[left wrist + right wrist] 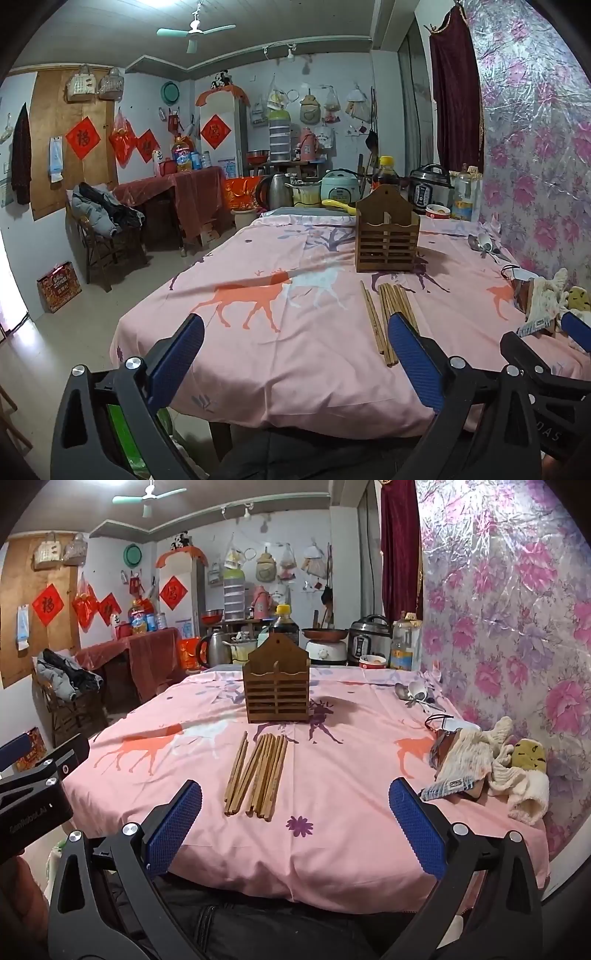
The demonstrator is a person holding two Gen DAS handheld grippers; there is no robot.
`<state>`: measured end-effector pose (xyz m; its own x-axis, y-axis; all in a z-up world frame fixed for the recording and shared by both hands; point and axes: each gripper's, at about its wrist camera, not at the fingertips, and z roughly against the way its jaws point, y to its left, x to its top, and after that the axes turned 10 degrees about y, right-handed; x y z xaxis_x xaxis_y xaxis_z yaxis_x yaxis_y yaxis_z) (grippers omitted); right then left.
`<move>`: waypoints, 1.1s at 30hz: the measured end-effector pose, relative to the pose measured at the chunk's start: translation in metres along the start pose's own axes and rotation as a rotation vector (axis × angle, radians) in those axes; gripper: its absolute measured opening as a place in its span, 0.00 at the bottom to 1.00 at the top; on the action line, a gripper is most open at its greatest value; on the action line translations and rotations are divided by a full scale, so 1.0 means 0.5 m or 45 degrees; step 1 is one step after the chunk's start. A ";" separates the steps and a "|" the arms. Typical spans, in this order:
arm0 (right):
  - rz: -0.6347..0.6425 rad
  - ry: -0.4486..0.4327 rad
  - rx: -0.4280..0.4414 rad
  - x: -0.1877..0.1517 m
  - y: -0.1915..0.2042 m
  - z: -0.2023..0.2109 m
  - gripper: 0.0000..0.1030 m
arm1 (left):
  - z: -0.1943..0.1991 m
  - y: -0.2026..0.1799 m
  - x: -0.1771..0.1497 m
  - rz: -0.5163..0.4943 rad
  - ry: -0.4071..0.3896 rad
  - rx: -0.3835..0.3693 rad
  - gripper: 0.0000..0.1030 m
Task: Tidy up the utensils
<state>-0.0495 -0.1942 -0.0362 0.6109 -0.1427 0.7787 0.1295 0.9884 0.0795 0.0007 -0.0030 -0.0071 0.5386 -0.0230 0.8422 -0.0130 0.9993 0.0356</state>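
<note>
Both grippers hang wide apart and empty over the near edge of a bench [332,867] draped in pink deer-print cloth: the right gripper [295,827] at the bottom of its view, the left gripper [295,354] at the bottom of its own. A bundle of wooden chopsticks [258,775] lies at mid-frame in the right view, just beyond the right gripper. A slatted wooden holder [276,681] stands upright behind them, with spoons [412,694] at the right, near the floral wall.

L gripper [295,343] & R gripper [295,812] wide open, prob. level-ish.
</note>
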 end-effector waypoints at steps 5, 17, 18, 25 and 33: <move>0.008 -0.016 0.005 0.003 0.010 0.016 0.94 | -0.007 0.004 0.000 0.008 0.022 0.008 0.95; 0.016 -0.012 0.013 0.003 0.015 0.020 0.94 | -0.018 0.009 0.002 0.019 0.054 0.015 0.95; 0.018 -0.013 0.014 0.002 0.016 0.021 0.94 | -0.018 0.009 0.002 0.020 0.052 0.015 0.95; 0.027 -0.024 0.020 0.001 0.018 0.022 0.94 | -0.022 0.013 -0.001 0.026 0.060 0.015 0.95; 0.018 -0.008 0.024 0.001 0.015 0.020 0.94 | -0.026 0.017 0.001 0.033 0.066 0.015 0.95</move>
<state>-0.0559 -0.1861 -0.0292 0.6075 -0.1281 0.7839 0.1062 0.9911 0.0797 0.0120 0.0060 -0.0134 0.5807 0.0051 0.8141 -0.0374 0.9991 0.0204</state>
